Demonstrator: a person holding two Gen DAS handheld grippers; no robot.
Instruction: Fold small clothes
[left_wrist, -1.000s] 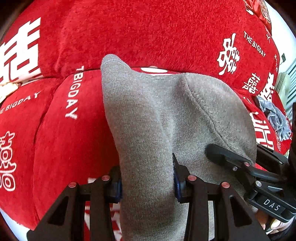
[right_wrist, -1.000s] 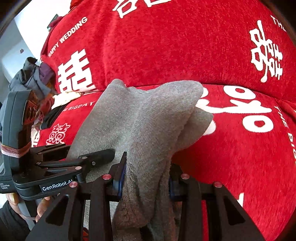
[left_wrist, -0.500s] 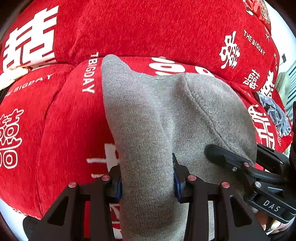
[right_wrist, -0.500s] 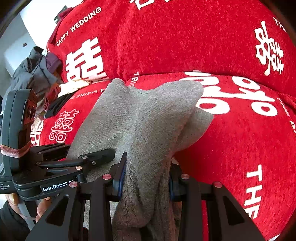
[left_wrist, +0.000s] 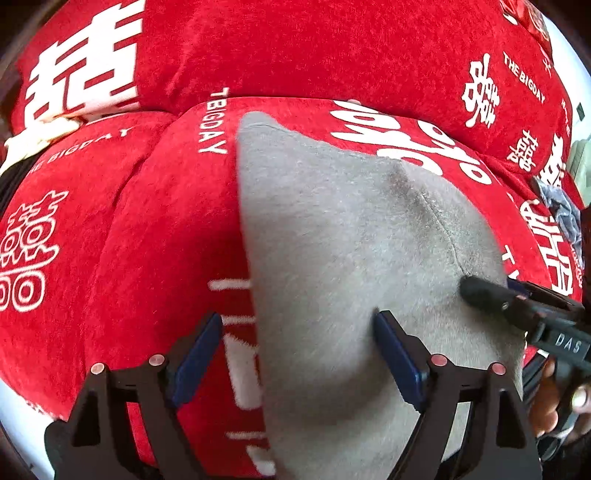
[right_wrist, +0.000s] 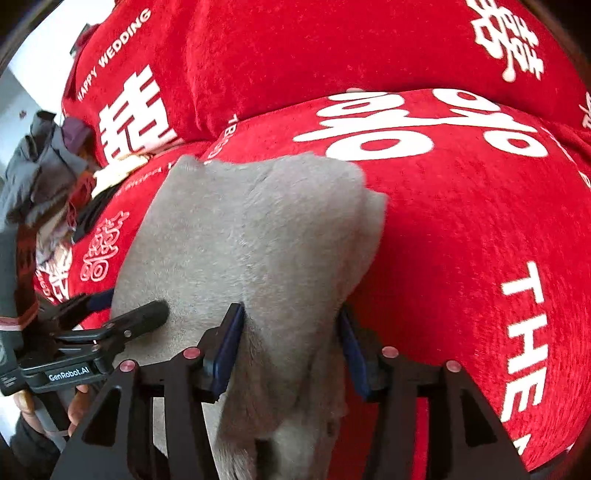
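A: The left gripper (left_wrist: 299, 343) has its jaws spread wide. The grey sock (left_wrist: 354, 258) lies between them, but only the right blue pad (left_wrist: 395, 358) touches the cloth; the left pad (left_wrist: 197, 354) stands clear, with red showing in the gap.

B: And the right gripper (right_wrist: 291, 343)?

A: Its jaws are parted as well. The sock (right_wrist: 258, 236) bulges up between the two blue pads, and the cloth seems to brush both, though the blur makes that hard to judge. It is not pinched.

B: Where does the sock lie?

A: On the red cover (left_wrist: 122, 258) of the seat cushion, doubled over on itself, with a stitched seam curving across its upper right part in the left wrist view. One corner points toward the back cushion.

B: Do the grippers see each other?

A: Yes. In the left view the right gripper's black finger (left_wrist: 487, 291) rests against the sock's right edge. In the right view the left gripper's finger (right_wrist: 144, 317) touches the sock's left edge.

B: Anything farther out?

A: White wedding lettering covers the red cover (right_wrist: 461, 221), and a pile of dark clothes (right_wrist: 40, 173) sits at the far left of the right view.
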